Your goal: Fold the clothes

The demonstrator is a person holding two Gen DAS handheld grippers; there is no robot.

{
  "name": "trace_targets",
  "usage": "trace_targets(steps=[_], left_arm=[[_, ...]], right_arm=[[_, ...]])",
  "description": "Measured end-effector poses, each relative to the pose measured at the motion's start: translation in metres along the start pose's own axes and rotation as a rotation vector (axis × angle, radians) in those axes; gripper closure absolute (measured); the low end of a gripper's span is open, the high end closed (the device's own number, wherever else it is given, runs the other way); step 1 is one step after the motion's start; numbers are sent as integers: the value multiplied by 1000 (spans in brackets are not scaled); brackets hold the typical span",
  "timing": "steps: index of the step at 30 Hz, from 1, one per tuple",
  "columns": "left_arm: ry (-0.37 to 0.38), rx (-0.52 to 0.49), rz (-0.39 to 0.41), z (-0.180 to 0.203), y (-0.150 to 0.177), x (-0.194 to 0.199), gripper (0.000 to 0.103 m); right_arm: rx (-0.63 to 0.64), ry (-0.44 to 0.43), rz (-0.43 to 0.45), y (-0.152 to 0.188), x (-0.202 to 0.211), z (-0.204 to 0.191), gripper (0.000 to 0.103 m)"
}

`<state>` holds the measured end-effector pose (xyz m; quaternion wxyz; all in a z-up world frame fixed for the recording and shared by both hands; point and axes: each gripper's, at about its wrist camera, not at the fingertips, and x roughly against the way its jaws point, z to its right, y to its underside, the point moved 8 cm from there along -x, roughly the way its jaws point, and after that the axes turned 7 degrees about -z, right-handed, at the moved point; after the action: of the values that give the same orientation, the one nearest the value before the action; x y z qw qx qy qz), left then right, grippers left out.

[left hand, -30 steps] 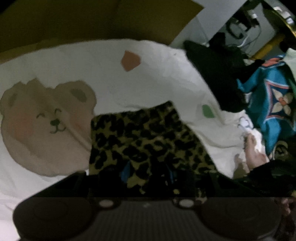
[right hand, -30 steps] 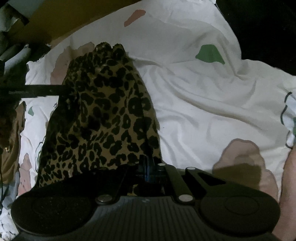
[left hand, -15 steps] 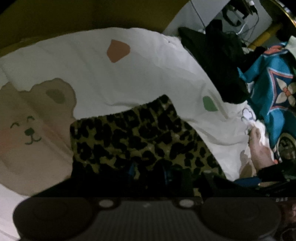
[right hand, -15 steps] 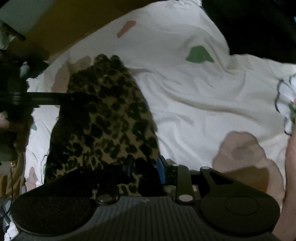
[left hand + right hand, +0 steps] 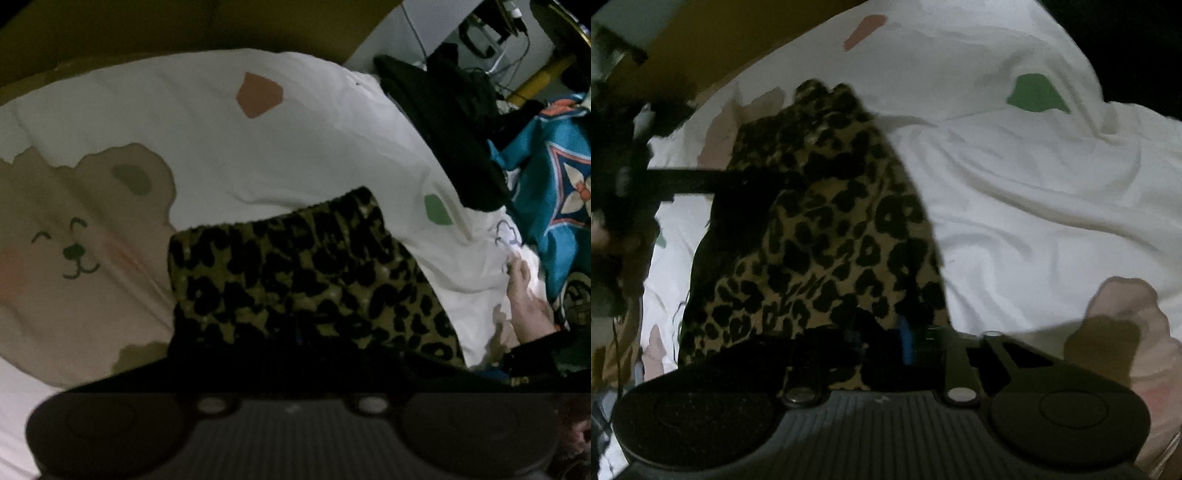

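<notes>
1. A leopard-print garment (image 5: 295, 273) lies on a white bear-print bedsheet (image 5: 221, 147).
2. Left gripper (image 5: 295, 332) jaws are closed on the garment's near edge.
3. Right gripper (image 5: 886, 332) jaws are closing on the garment's edge.

The left black hand-held gripper (image 5: 295, 343) points steeply down and its jaws are closed together. The right black hand-held gripper (image 5: 886, 332) also points steeply down, and its jaws are closing with cloth between them. A bare hand (image 5: 524, 310) shows beside, fingers resting low.
</notes>
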<state>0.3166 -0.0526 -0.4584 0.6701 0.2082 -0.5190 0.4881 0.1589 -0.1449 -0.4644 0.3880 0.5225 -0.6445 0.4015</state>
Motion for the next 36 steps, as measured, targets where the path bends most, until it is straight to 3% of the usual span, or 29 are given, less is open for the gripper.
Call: trace_targets(steps=[1, 11, 21, 25, 31, 33, 35, 36], left_arm=[[-3, -2, -3, 0, -1, 0, 101], [-15, -56, 13, 10, -4, 13, 100], [-41, -66, -14, 7, -6, 0, 100], [-37, -51, -21, 5, -10, -7, 100], [-41, -49, -26, 9, -13, 0, 100], [-25, -67, -2, 12, -11, 13, 98], [-13, -65, 34, 12, -8, 28, 80], [-16, -65, 53, 11, -6, 36, 77]], right_arm=[[2, 3, -2, 0, 0, -1, 103], [-17, 46, 3, 6, 23, 9, 103], [-72, 64, -4, 16, 0, 28, 103], [-137, 45, 33, 21, 2, 35, 95], [-196, 57, 85, 21, 20, 31, 92], [-203, 48, 120, 22, 32, 27, 93], [-194, 21, 145, 24, 41, 20, 88], [-183, 5, 146, 26, 42, 15, 86]])
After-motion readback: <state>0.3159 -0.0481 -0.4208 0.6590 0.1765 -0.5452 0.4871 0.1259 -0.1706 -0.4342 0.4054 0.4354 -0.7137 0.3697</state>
